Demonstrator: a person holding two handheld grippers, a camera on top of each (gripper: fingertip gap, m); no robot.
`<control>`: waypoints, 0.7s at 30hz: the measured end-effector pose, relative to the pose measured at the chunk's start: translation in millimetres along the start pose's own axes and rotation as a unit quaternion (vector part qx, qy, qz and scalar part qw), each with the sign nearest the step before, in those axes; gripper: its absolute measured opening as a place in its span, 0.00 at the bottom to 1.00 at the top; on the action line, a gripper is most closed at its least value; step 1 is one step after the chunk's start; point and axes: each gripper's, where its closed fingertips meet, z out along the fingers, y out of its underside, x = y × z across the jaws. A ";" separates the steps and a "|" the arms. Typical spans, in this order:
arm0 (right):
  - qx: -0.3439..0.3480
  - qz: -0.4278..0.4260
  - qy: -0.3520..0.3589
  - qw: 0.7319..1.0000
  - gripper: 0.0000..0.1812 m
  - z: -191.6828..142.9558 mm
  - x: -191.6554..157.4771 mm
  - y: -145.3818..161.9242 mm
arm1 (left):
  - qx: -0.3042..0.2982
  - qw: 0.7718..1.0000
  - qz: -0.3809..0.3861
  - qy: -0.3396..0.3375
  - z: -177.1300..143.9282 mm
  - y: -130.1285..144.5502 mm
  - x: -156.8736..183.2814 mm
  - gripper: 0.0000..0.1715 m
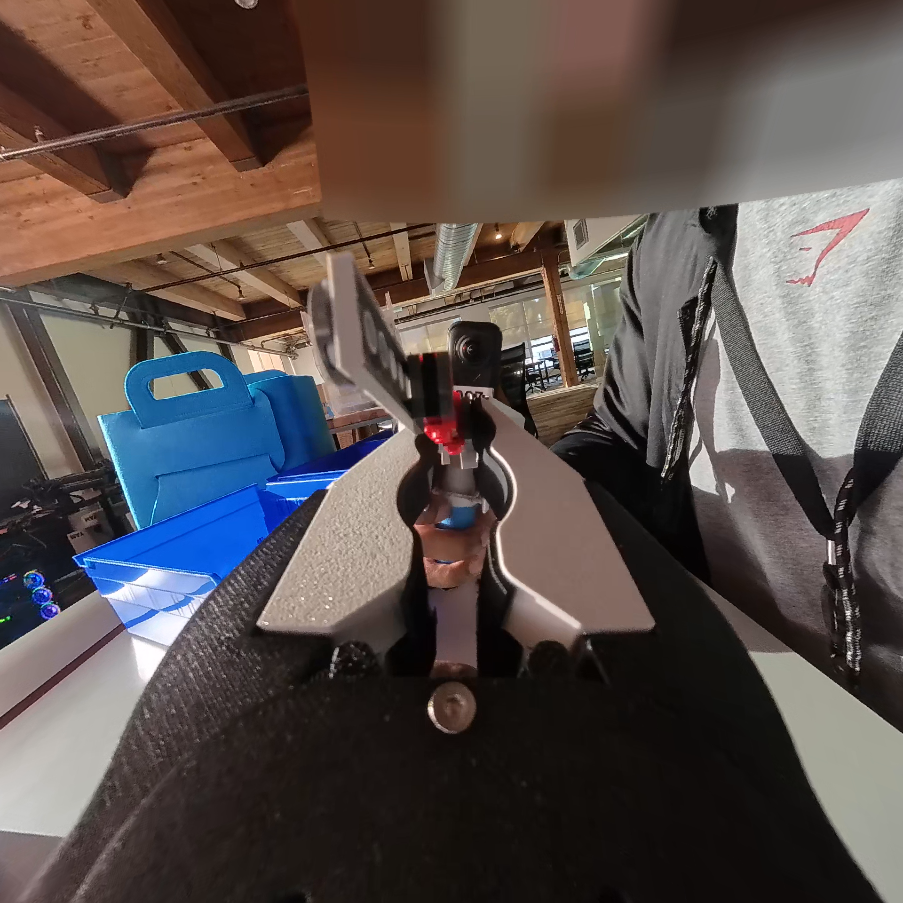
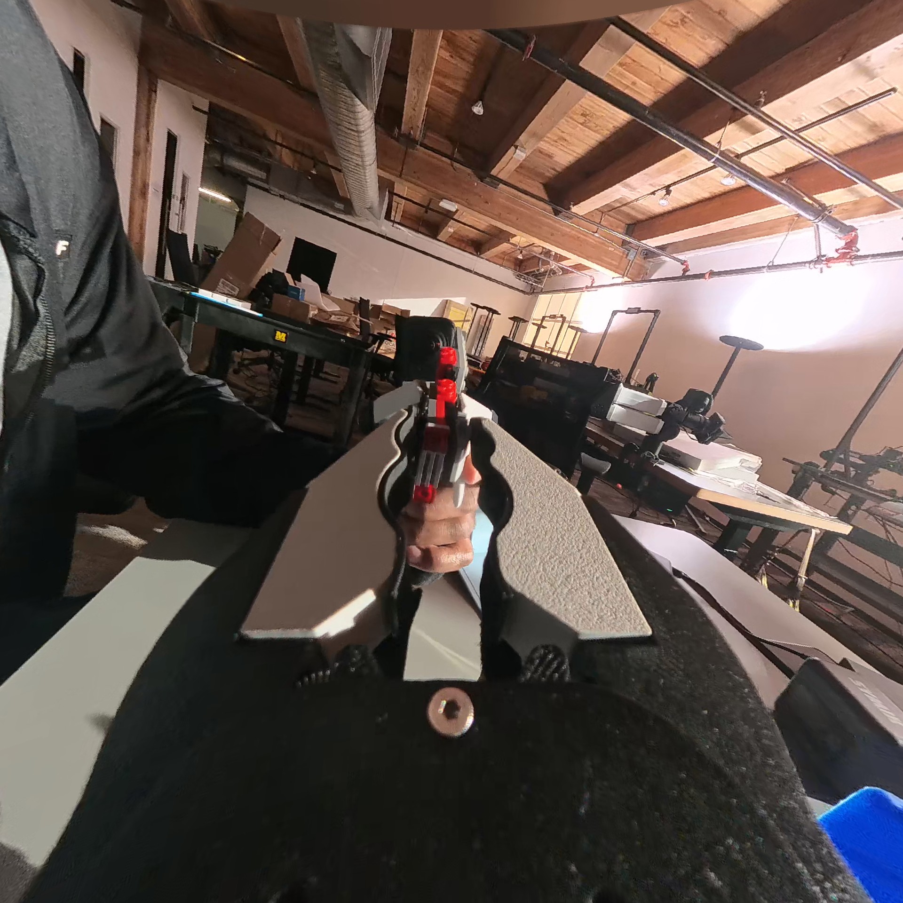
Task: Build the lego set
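Black fabric and a silver screw fill the bottom of both wrist views, with each gripper's two grey fingers running forward from there. At the tips of the left gripper point(image 1: 452, 447), the jaws are pinched together on the lego model point(image 1: 442, 430), of which this view shows a red-and-grey end and a black block above it. Just beyond, the right gripper point(image 1: 361, 361) comes in tilted from the upper left and meets the same model. Only this view shows the stacked blue bins point(image 1: 181, 552) on the white table point(image 1: 53, 694), a blue felt bag point(image 1: 195, 420) behind them, and the person's grey shirt point(image 1: 806, 342).

Seen from the right wrist, the right gripper point(image 2: 442, 440) is likewise clamped on the lego model point(image 2: 437, 440), here seen lengthwise as a long grey, black and red strip. A hand point(image 2: 440, 532) shows below it, between the fingers. Farther off stand dark workbenches point(image 2: 273, 337), cardboard boxes point(image 2: 244, 259) and a bright floor lamp point(image 2: 740, 347).
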 end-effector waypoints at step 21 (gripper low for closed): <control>0.004 -0.002 0.001 1.000 0.13 0.5 -1.8 -0.9 | 0.000 1.000 0.011 0.008 -0.4 -0.6 2.3 0.09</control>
